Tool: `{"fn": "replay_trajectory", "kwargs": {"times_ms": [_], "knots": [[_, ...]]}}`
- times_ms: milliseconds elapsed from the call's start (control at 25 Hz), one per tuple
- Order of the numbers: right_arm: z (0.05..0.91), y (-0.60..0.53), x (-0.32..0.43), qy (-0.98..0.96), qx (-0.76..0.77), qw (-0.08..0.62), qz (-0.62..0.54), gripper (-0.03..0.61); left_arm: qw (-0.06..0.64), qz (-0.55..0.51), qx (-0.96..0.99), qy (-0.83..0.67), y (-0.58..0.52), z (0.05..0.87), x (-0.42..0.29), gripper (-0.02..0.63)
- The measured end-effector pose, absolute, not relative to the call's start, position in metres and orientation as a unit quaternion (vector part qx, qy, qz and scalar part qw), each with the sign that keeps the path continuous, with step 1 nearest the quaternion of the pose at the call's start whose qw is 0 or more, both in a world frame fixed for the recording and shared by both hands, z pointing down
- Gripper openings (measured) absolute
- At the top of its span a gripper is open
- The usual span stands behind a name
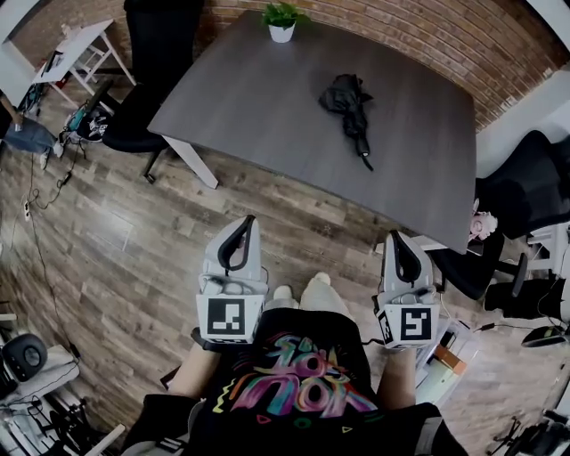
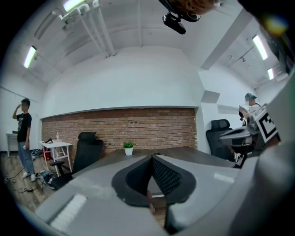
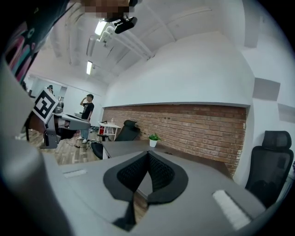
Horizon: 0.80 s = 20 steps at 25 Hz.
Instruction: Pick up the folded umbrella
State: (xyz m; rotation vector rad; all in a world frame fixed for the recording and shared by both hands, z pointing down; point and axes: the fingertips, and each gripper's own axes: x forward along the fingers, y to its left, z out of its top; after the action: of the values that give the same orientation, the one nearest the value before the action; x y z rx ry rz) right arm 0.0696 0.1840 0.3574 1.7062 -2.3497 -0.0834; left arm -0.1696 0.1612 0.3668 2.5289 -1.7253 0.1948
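**While Held Out, Shut Tight and Empty**

As seen along the left gripper [image 2: 151, 157], closed tip to tip, with nothing held. Same for the right gripper [image 3: 147, 153]: shut tight, nothing inside. Held side by side over the wood floor [image 1: 125, 240], just in front of a bright shirt [image 1: 294, 383], pointing toward the dark table [image 1: 258, 98]. Well apart from both, up on that table: the folded umbrella [image 1: 349, 100], black, lying flat, thin end toward the near edge. Farther back, by the far edge, a small green plant [image 1: 282, 20] in a white pot. Left of the table, a black chair [image 1: 134, 125]. Behind it all, a brick wall [image 1: 401, 36].
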Motion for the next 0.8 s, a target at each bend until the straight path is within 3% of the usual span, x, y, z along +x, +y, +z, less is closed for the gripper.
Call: {"fn": "replay_trajectory", "kwargs": {"times_ms": [800], "knots": [[0.384,-0.018,0.096,-0.835,0.539,0.110,0.007,0.003,0.054,0.081,0.801,-0.591,-0.018,0.377,-0.129,0.000]]}}
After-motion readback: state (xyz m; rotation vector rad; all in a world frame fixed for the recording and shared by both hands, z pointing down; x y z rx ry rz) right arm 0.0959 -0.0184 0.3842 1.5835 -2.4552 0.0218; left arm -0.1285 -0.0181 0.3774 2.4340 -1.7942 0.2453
